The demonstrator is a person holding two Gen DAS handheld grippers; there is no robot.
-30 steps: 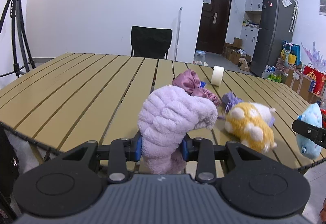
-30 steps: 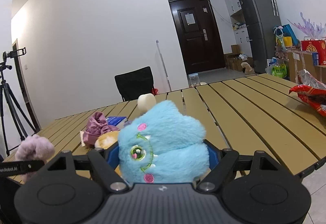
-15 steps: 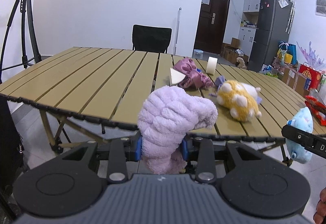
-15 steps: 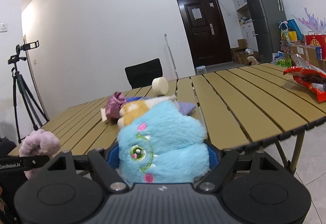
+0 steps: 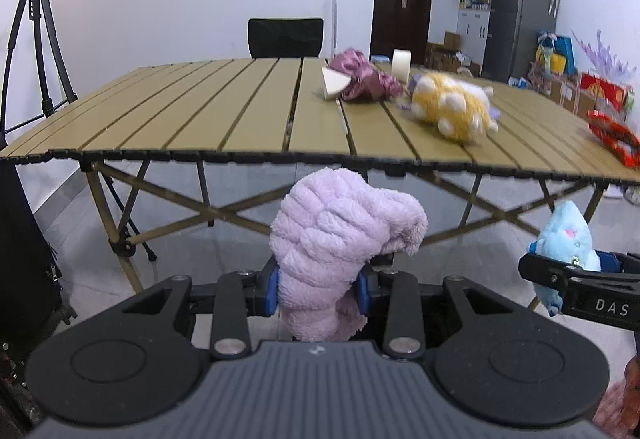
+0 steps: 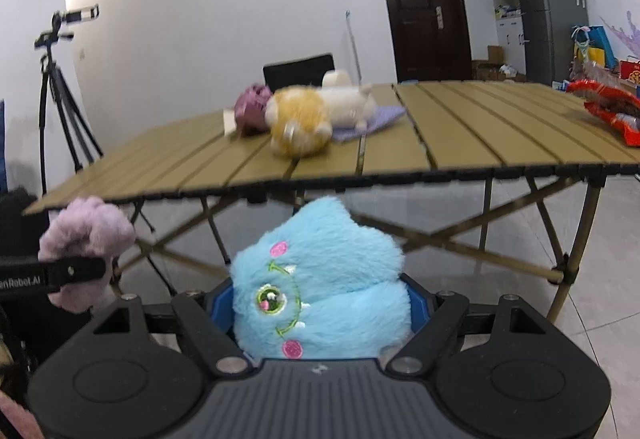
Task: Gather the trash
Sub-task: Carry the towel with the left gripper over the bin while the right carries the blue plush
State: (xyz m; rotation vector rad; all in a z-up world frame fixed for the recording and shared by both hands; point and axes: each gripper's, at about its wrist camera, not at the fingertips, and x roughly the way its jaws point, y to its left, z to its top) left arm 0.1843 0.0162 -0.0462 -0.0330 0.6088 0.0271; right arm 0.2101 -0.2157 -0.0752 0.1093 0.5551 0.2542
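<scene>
My left gripper (image 5: 318, 289) is clamped on a lilac fluffy plush (image 5: 340, 239) that sits squeezed between the blue pads and bulges above them. My right gripper (image 6: 322, 309) pinches a blue plush monster (image 6: 320, 287) the same way, its body filling the gap between the jaws. Both hang off the near edge of the slatted folding table (image 5: 200, 119), below its top. On it lie a yellow spotted plush (image 5: 452, 107), a crumpled mauve cloth (image 5: 364, 79), a tape roll (image 5: 401, 63) and a red snack bag (image 6: 612, 111).

Red snack bag (image 5: 614, 131) cut by right edge; yellow plush (image 6: 298, 121) motion-blurred; lilac plush (image 5: 336, 251) base hidden behind tongs.
</scene>
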